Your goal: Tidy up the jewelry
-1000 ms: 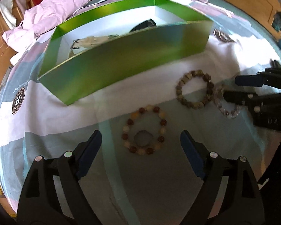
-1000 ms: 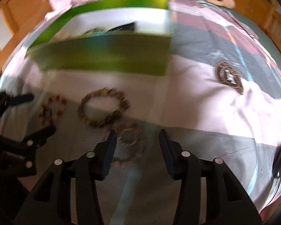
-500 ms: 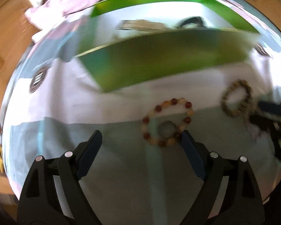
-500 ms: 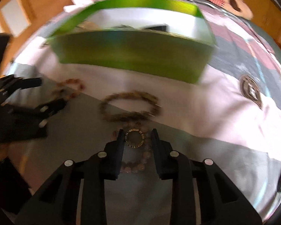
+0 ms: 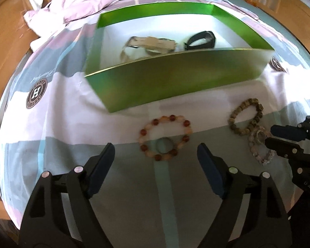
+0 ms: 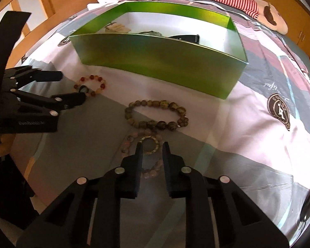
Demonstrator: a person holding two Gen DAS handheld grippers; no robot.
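Closing in on the small gold ring (image 6: 149, 147), the right gripper (image 6: 151, 152) is sitting low over the bedspread (image 6: 248, 140) with its jaws drawn narrow, one fingertip on either side of the ring; whether the pads are already touching it I cannot tell. The ring is lying inside the loop of a pale pink bracelet (image 6: 134, 155), just nearer the camera than the olive bead bracelet (image 6: 155, 115), which is lying in front of the long near wall of the green box (image 6: 159, 62). The left gripper (image 5: 156, 161) is hovering with its jaws spread wide, holding nothing, just short of the red-and-cream bracelet (image 5: 165, 137), which is encircling a small pale green ring (image 5: 164, 145). Inside the box, a beige strap (image 5: 148, 45) and a black band (image 5: 200, 39) are already resting on the white floor. The step in hand looks like the pick-up of the gold ring; the next move is calling for the right jaws to finish pinching the ring without snagging the pink beads around it, then lifting clear and carrying it over the box's near wall.
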